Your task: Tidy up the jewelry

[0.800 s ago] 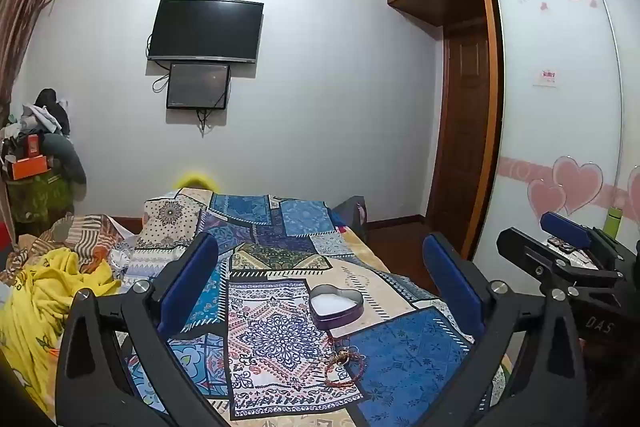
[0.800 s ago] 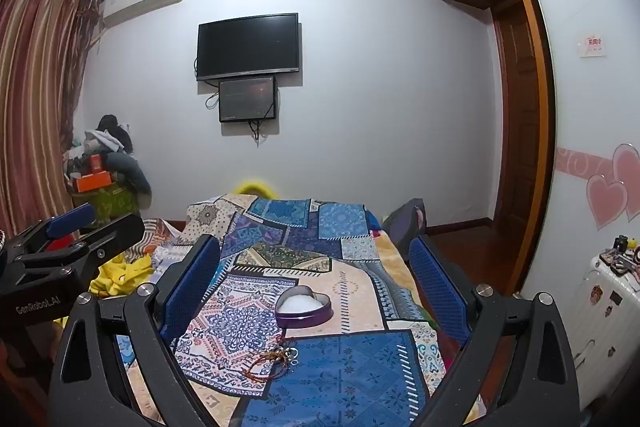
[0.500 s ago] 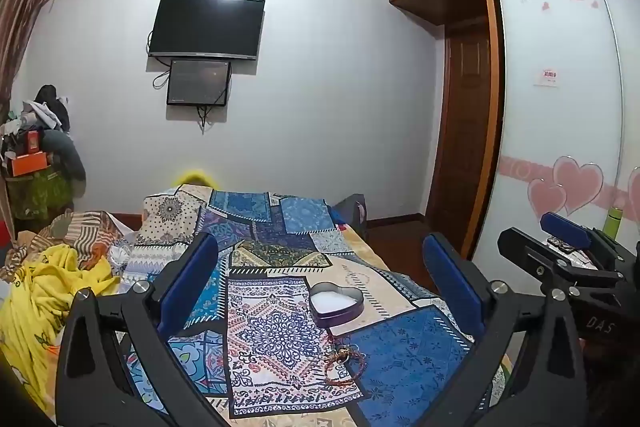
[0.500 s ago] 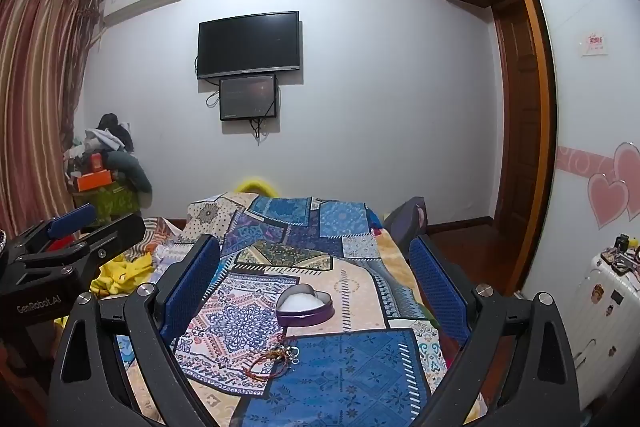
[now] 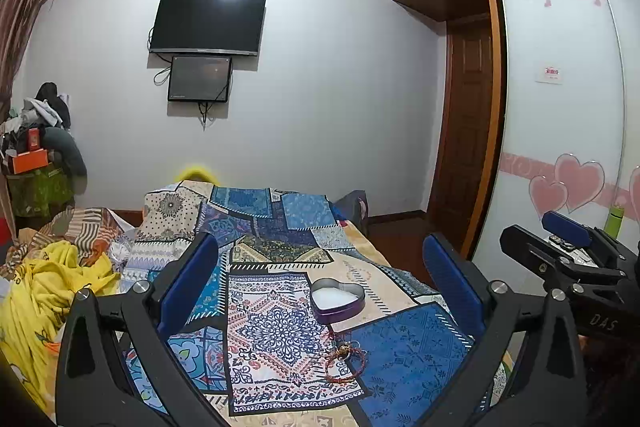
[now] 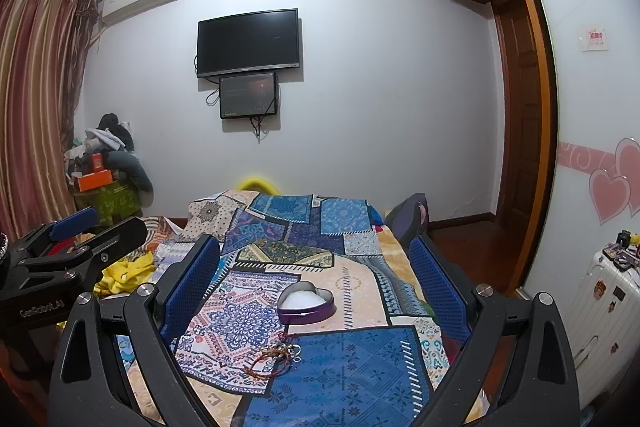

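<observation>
A purple heart-shaped tin (image 5: 338,299) with a white lining lies open on the patchwork bedspread (image 5: 272,331); it also shows in the right wrist view (image 6: 307,302). A red cord bracelet with a small charm (image 5: 344,361) lies just in front of the tin, also seen in the right wrist view (image 6: 276,361). My left gripper (image 5: 320,267) is open and empty, held above the bed, well short of both. My right gripper (image 6: 316,263) is open and empty too. Each gripper appears at the edge of the other's view.
A yellow blanket (image 5: 44,291) and striped bedding lie at the bed's left. A cluttered stand with an orange box (image 6: 94,179) is by the curtain. A white suitcase (image 6: 600,303) stands at right beside the wardrobe. A dark bag (image 6: 408,219) sits beyond the bed.
Both views have shifted very slightly; the tin and bracelet lie where they were. Both grippers stay open.
</observation>
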Tool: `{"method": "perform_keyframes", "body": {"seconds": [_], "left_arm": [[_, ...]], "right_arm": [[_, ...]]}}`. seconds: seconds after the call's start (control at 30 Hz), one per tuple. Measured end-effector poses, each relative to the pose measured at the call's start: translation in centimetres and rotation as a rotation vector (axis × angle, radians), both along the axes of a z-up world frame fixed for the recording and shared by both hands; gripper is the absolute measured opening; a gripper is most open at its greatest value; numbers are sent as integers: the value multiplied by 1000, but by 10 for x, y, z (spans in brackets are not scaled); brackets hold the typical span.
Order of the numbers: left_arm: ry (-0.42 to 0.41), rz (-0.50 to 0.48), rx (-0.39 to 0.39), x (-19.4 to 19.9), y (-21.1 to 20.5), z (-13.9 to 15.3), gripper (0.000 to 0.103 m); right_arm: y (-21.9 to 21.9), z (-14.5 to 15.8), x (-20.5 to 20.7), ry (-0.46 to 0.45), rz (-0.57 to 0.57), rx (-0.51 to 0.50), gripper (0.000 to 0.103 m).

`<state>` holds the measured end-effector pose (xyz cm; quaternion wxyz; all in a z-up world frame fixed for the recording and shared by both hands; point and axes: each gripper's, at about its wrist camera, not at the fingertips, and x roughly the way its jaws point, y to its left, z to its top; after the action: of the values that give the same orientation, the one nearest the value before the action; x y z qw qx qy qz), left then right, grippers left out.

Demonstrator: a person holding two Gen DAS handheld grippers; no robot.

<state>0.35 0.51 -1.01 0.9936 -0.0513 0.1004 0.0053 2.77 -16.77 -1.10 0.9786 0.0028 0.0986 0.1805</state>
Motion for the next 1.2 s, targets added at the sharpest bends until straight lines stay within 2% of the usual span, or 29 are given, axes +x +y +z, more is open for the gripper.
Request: {"method": "perform_keyframes", "body": {"seconds": [1.2], "left_arm": [[19,-3,-17,4,3,-4,103]], "right_arm": [[5,-9,-1,19,5,8,94]]}}
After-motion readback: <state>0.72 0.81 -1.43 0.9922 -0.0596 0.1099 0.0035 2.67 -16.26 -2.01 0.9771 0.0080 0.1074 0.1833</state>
